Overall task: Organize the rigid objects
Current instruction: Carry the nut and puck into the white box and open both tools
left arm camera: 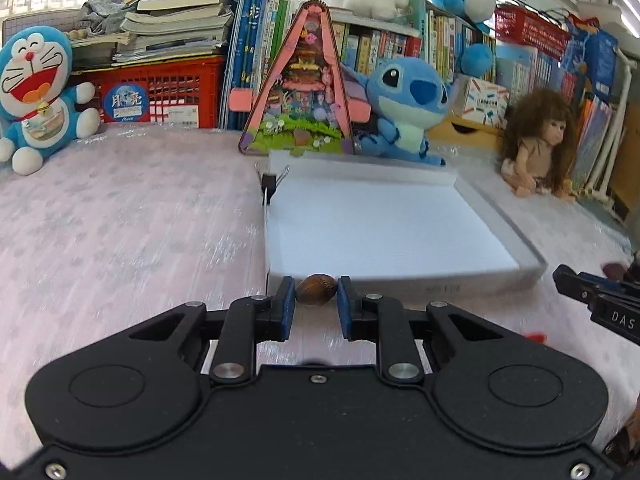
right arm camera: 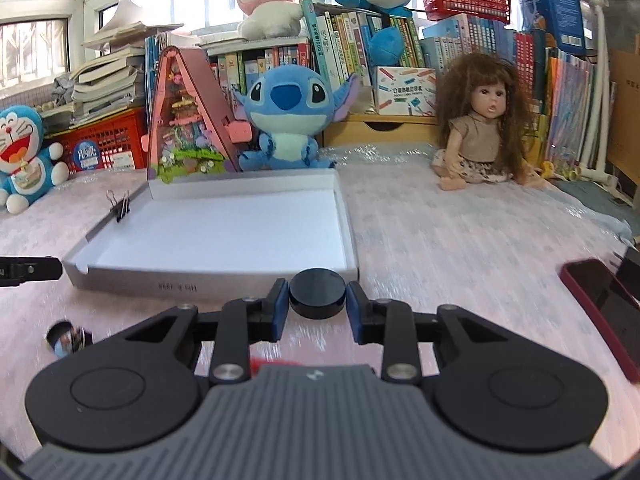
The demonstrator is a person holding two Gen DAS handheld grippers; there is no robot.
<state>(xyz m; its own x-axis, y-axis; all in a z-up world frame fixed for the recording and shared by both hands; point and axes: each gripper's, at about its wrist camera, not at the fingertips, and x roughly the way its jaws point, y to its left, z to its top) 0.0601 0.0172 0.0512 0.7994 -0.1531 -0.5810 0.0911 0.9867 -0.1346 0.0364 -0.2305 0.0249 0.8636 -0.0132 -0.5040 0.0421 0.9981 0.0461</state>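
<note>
My left gripper (left arm camera: 316, 292) is shut on a small brown walnut-like nut (left arm camera: 316, 289), held just in front of the near wall of a shallow white box (left arm camera: 400, 284). My right gripper (right arm camera: 317, 295) is shut on a round black disc (right arm camera: 317, 293), held at the near right corner of the same white box (right arm camera: 160, 286). The box is empty inside, with a black binder clip (right arm camera: 120, 206) on its left wall. The right gripper's tip shows at the right edge of the left wrist view (left arm camera: 592, 292).
A small round toy (right arm camera: 64, 338) lies on the pink cloth at lower left. A red phone (right arm camera: 600, 304) lies at right. A doll (right arm camera: 484, 120), Stitch plush (right arm camera: 286, 120), triangular toy house (right arm camera: 184, 120) and Doraemon plush (right arm camera: 24, 148) line the back before bookshelves.
</note>
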